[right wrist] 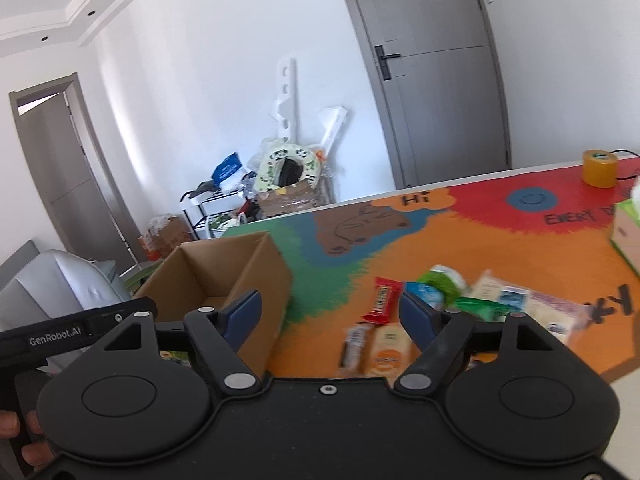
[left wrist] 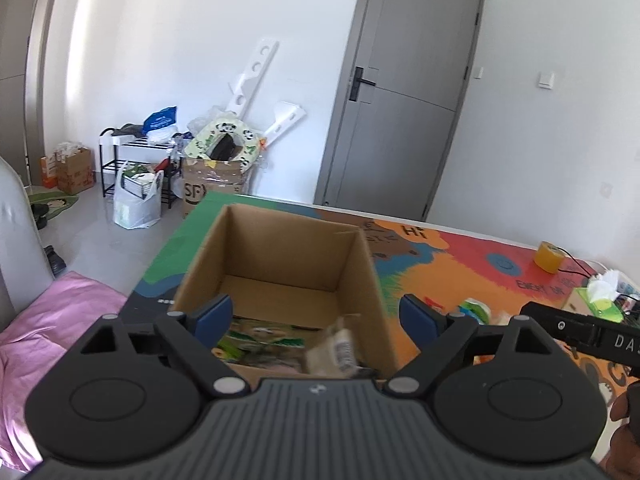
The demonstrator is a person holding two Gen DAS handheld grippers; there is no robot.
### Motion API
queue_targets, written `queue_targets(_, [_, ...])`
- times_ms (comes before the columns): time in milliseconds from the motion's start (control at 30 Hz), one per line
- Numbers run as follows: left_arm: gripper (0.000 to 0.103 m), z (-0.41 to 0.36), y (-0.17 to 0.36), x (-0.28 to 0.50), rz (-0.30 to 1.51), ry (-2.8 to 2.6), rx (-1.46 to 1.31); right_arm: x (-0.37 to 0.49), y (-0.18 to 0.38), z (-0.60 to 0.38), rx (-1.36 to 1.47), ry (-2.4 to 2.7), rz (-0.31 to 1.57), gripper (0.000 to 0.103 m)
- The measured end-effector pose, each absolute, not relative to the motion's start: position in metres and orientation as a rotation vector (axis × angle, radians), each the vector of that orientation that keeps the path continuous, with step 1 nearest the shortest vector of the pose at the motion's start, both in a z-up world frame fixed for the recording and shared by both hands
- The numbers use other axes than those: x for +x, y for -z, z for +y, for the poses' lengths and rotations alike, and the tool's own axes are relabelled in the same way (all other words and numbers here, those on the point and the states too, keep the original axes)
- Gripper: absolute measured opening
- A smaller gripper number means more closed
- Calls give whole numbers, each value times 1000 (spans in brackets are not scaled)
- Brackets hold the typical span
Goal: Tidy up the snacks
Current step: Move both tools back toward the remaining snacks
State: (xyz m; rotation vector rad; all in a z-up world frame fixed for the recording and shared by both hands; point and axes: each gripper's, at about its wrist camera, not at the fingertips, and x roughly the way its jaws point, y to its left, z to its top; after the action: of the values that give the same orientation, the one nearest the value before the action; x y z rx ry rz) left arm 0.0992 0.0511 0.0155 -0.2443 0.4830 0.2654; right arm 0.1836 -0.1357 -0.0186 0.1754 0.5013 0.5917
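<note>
An open cardboard box [left wrist: 280,252] stands on the colourful table mat [left wrist: 460,264]. Inside it lie a green snack packet [left wrist: 260,340] and a pale wrapped snack [left wrist: 336,348], which looks blurred. My left gripper [left wrist: 316,316] is open and empty above the box's near rim. In the right wrist view the box [right wrist: 236,272] is at the left. Several snacks lie on the mat: a red bar [right wrist: 380,300], a beige packet [right wrist: 390,350], a dark stick [right wrist: 354,344], green packets [right wrist: 444,280] and pale packets [right wrist: 516,300]. My right gripper [right wrist: 330,312] is open and empty above the red bar.
A yellow tape roll [right wrist: 598,168] and a tissue box [right wrist: 628,232] sit at the table's far right, with a black cable. A pink cushion [left wrist: 52,328] lies left of the table. Boxes, bags and a rack [left wrist: 136,160] stand by the far wall beside a grey door [left wrist: 404,92].
</note>
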Motion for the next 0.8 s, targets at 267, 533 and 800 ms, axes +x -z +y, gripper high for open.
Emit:
queue_targets(267, [90, 15, -16, 100, 490, -167, -223, 183, 25, -176, 210, -513, 516, 76])
queue_targets(533, [89, -12, -11, 107, 495, -98, -213, 185, 36, -200, 215, -452, 525, 76])
queue_targets(800, [86, -34, -4, 124, 494, -49, -211, 192, 43, -223, 194, -406, 524, 73])
